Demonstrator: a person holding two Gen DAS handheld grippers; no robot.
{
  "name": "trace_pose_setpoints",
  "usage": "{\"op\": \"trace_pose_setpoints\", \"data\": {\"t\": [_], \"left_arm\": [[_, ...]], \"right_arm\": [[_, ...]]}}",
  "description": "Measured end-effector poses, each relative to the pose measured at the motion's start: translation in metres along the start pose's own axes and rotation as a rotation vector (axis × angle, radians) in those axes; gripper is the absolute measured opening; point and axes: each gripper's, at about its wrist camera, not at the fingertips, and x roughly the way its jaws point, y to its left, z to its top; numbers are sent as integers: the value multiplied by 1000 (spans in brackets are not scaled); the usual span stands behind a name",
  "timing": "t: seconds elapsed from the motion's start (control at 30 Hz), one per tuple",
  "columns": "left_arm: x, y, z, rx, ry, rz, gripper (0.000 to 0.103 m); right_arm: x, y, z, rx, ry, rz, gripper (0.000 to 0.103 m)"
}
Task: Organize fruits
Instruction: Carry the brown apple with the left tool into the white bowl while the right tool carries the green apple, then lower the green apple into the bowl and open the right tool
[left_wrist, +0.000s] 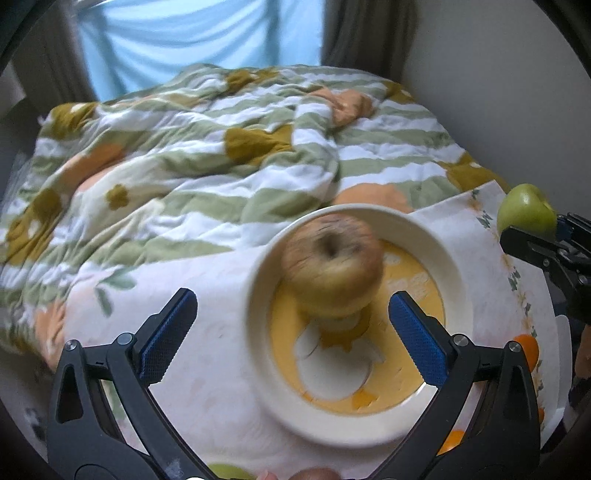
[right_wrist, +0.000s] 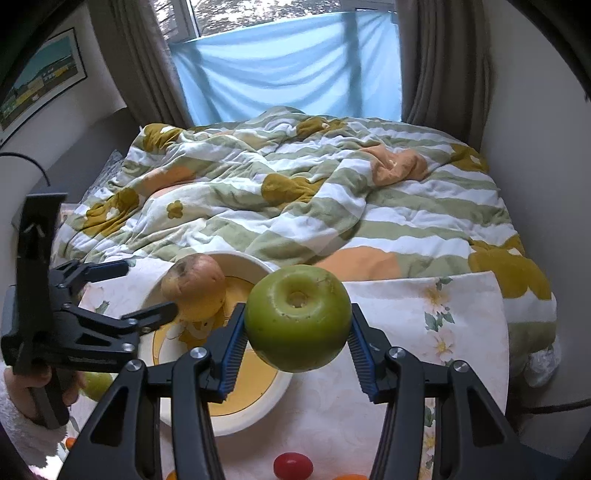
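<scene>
Fruits: 1 brownish apple (left_wrist: 331, 264) sits in the bowl (left_wrist: 258, 273) between the wide-spread jaws of the left gripper (left_wrist: 291, 319), apparently released there, while the right gripper (right_wrist: 297, 349) clamps 1 green apple (right_wrist: 298, 316) above the table, likely next for the bowl.

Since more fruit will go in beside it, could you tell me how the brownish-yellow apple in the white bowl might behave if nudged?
The brownish-yellow apple looks round and smooth, so it would probably roll rather than slide. It appears tilted in the white bowl with a yellow centre, so a nudge may tip it, though the raised rim should contain it. Its skin shows brown patches, perhaps soft.
</scene>
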Motion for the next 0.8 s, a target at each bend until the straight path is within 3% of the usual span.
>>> {"op": "trace_pose_setpoints", "data": {"t": [0.37, 0.8], "left_arm": [[-29, 39, -43, -146, -1, 67, 103], [-32, 60, -67, -279, 1, 90, 103]], "right_arm": [[35, 27, 0, -133, 66, 63, 48], [86, 45, -8, -328, 128, 42, 48]]}}
